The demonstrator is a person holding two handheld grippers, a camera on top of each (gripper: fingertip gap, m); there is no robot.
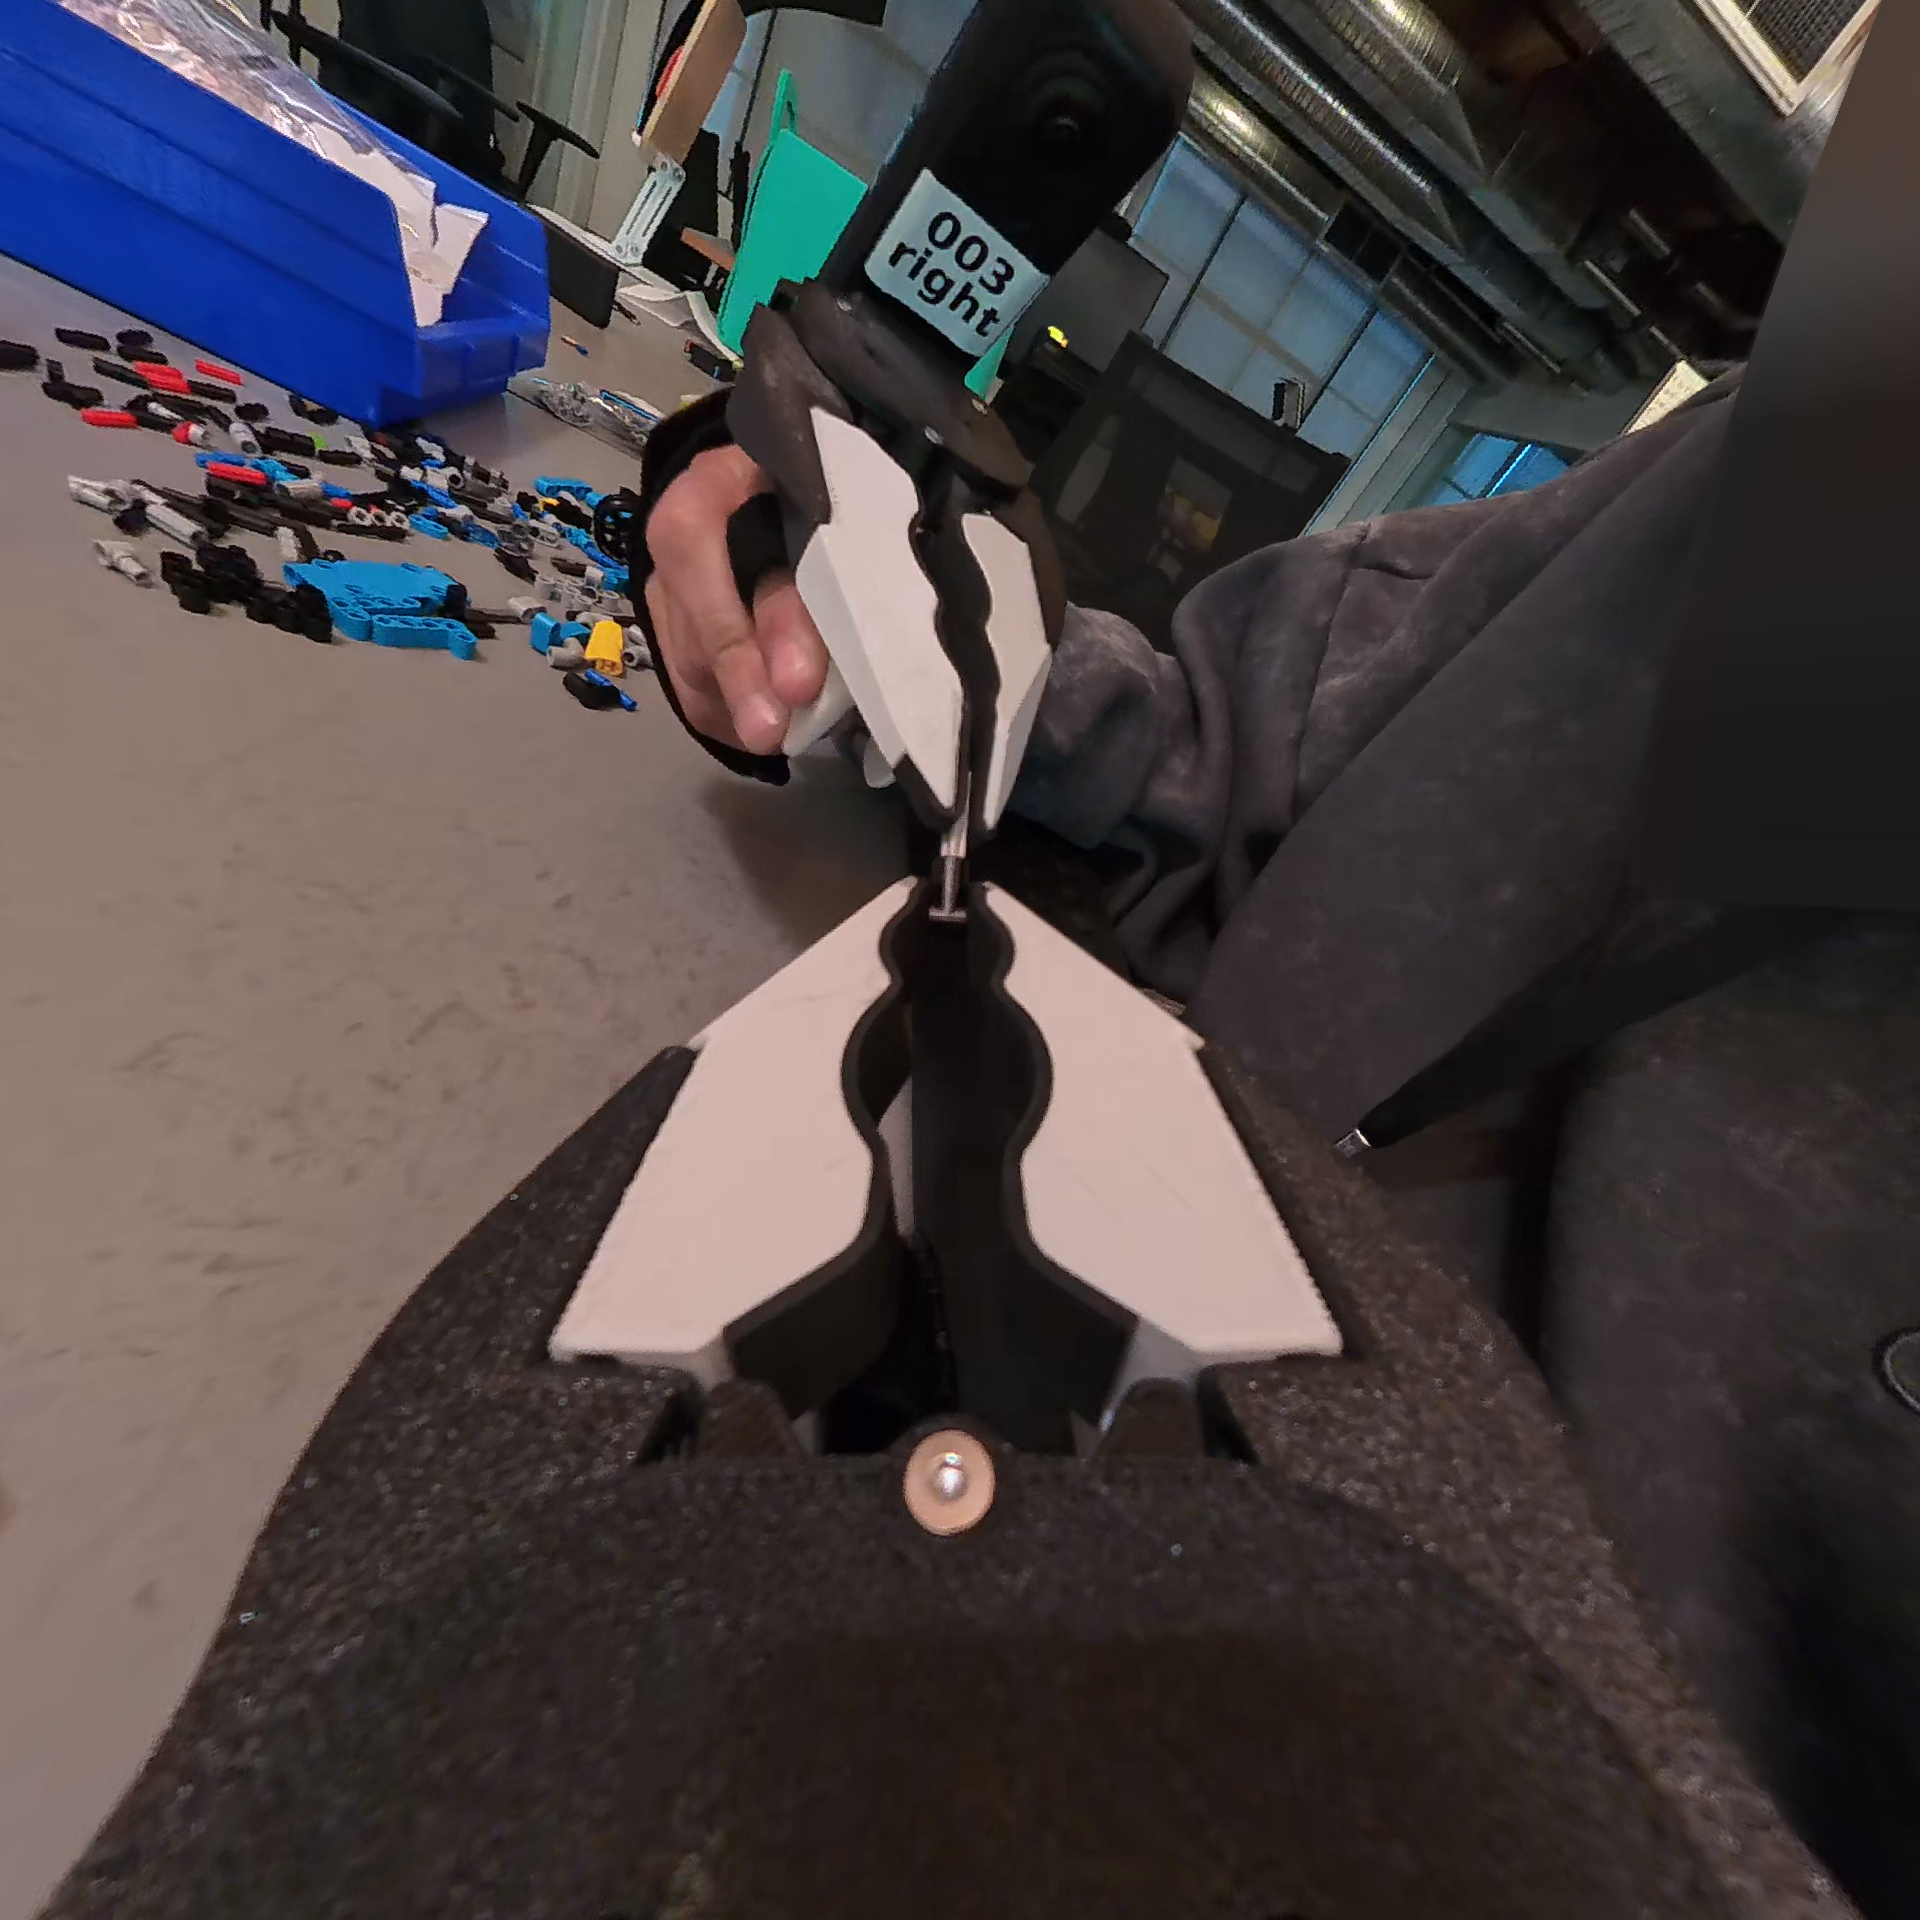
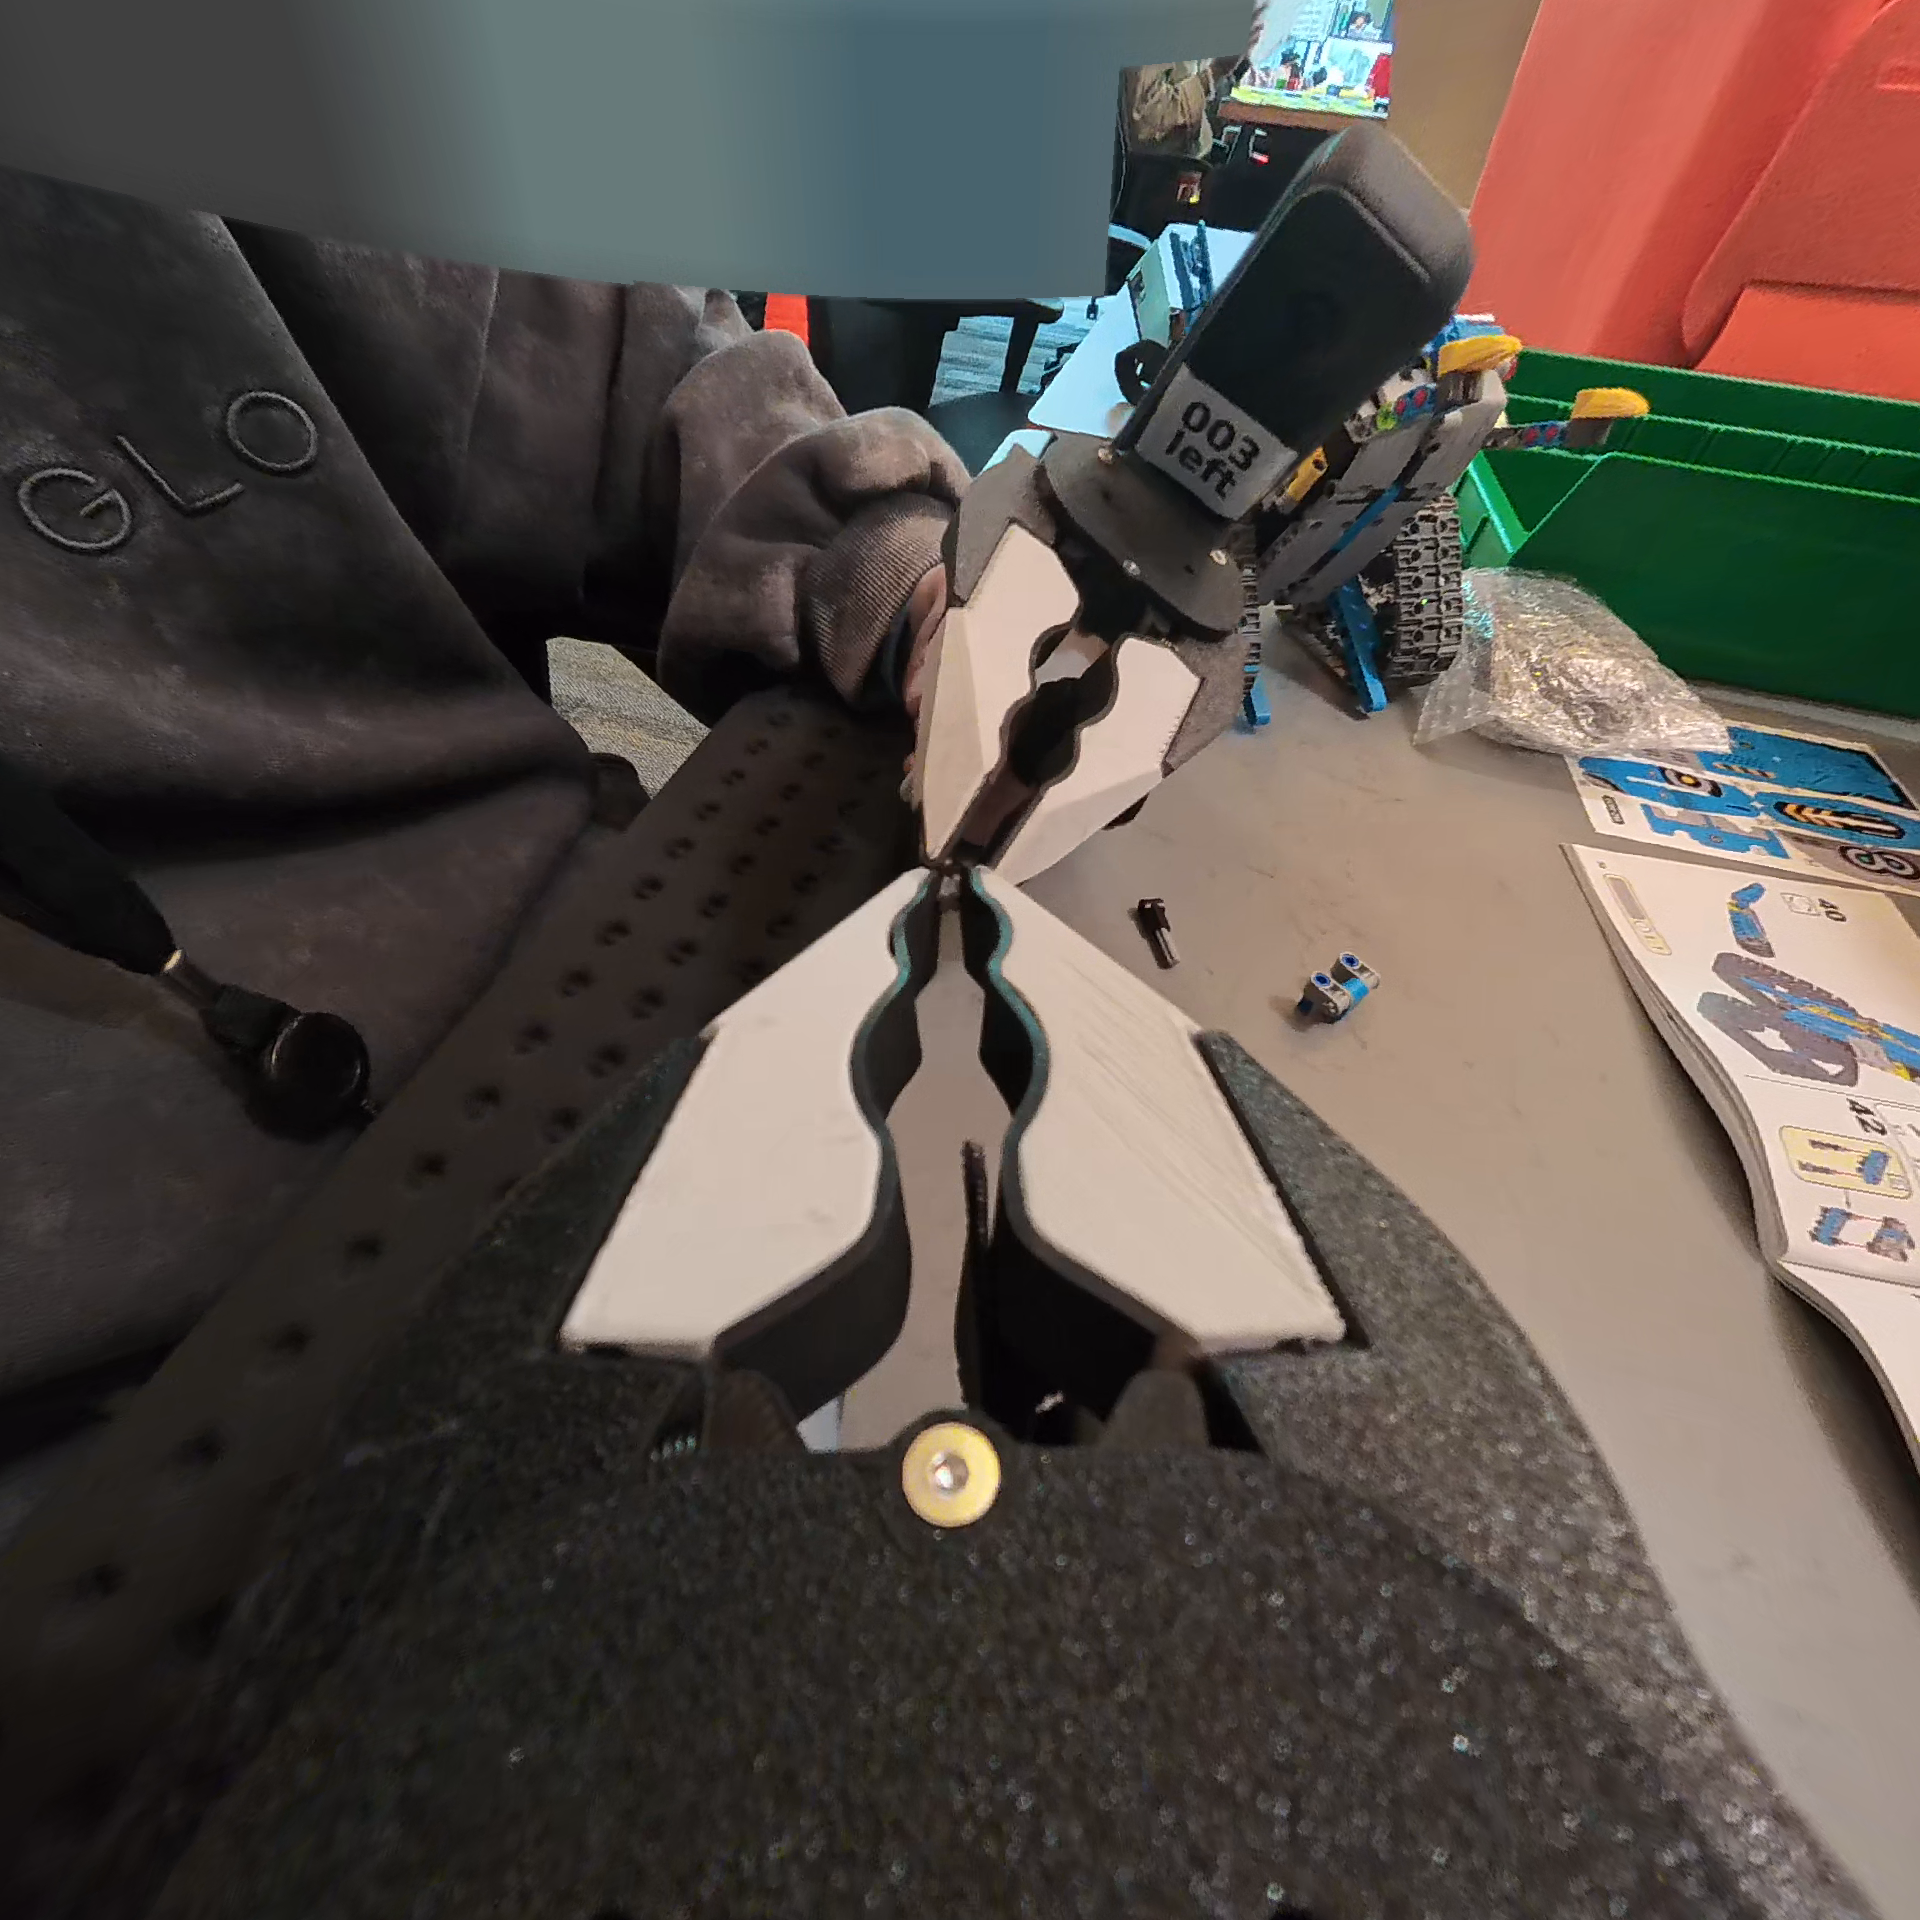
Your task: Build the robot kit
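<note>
My left gripper (image 1: 948, 902) and my right gripper (image 1: 968, 819) meet tip to tip above the grey table (image 1: 364, 935), near its edge. Both are shut on one small grey pin piece (image 1: 952, 854) that bridges their tips. The right gripper comes down from above, and a hand (image 1: 717, 613) holds its grip. In the right wrist view my right gripper (image 2: 948, 885) points up at the left gripper (image 2: 954, 854). The pin (image 2: 950, 871) is almost hidden between the tips there. A person's dark sweater (image 1: 1455, 727) is right behind the grippers.
A blue bin (image 1: 260, 208) and a spread of small black, blue, red and grey parts (image 1: 312, 520) lie at the far left. On the right are a black pin (image 2: 1155, 930), a grey-blue connector (image 2: 1335, 987), an open booklet (image 2: 1766, 1091), a tracked model (image 2: 1382, 561), a plastic bag (image 2: 1558, 675) and a green bin (image 2: 1714, 520). A black perforated strip (image 2: 520, 1039) runs along the table edge. Less than 4 cm separates the two grippers' tips. Left tips and right tips are each some 15 cm from the grey-blue connector (image 2: 1335, 987).
</note>
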